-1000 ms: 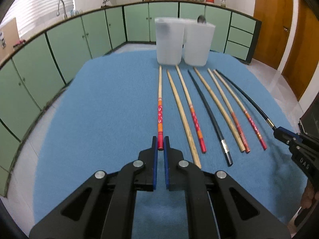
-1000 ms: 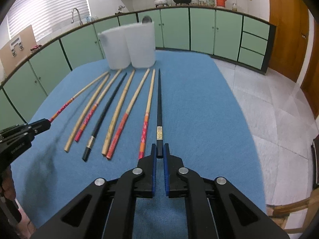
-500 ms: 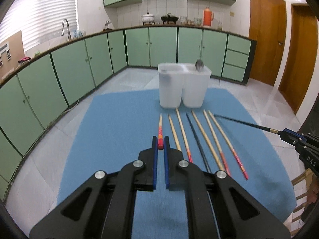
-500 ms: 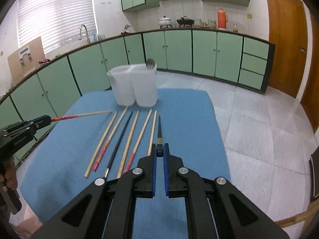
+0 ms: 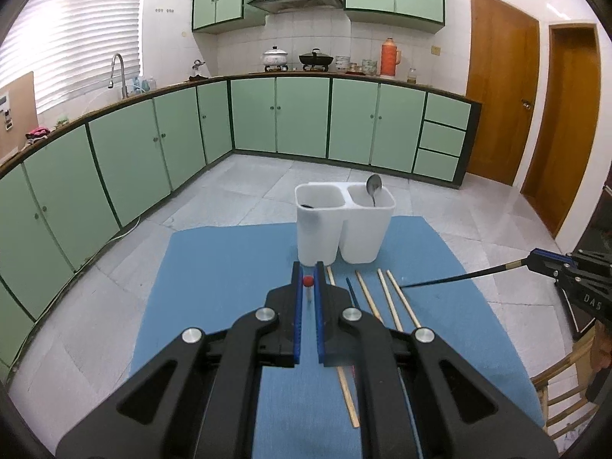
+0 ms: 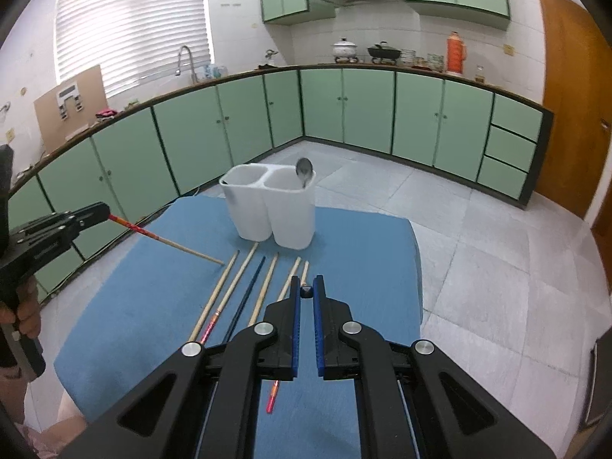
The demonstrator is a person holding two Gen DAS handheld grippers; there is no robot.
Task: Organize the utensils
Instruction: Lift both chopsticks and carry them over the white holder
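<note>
My left gripper (image 5: 308, 272) is shut on the red end of a red-and-wood chopstick (image 5: 307, 280), lifted and pointing down toward the table; in the right wrist view the chopstick (image 6: 168, 243) slants from that gripper (image 6: 100, 209). My right gripper (image 6: 306, 286) is shut on the end of a black chopstick (image 6: 306, 291); in the left wrist view it (image 5: 459, 276) slants down from that gripper (image 5: 533, 257). A white two-compartment holder (image 5: 344, 225) stands at the far edge of the blue mat (image 5: 229, 267), with a spoon (image 5: 373, 187) in its right compartment. Several chopsticks (image 6: 244, 287) lie on the mat.
The table stands in a kitchen with green cabinets (image 5: 153, 145) to the left and behind. A wooden chair (image 5: 566, 382) is at the right edge of the table. Tiled floor (image 6: 497, 267) surrounds the table.
Both grippers have risen well above the mat, each lifting its chopstick by one end. The chopsticks now hang slanted with their far tips near the mat.
</note>
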